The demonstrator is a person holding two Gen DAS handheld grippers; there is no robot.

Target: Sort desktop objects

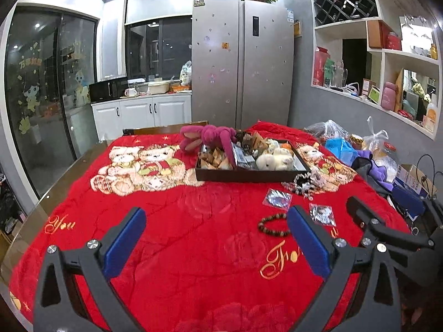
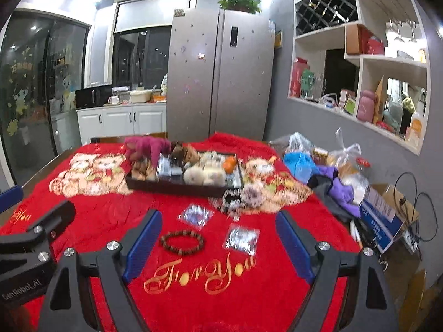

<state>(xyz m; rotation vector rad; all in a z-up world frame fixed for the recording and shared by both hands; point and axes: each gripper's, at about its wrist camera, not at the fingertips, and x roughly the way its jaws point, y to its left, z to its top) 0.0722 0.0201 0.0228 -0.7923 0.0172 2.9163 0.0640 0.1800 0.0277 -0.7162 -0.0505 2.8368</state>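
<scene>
Covering the table, a red blanket (image 2: 110, 215) reads "For You". A dark tray (image 2: 177, 187) of plush toys sits mid-table, apparently full. The bead bracelet (image 2: 182, 242) lies between the right gripper's (image 2: 220, 244) spread, empty fingers; the left gripper (image 1: 216, 235), marked "GenRobot.AI", likewise gapes over bare cloth.

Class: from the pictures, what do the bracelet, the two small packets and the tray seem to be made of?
Bracelet: round brown beads, dull, likely wood.
Packets: clear glossy plastic film; it glints and shows contents.
Tray: dark, matte, stiff straight walls; card or wood, cannot tell which.
</scene>
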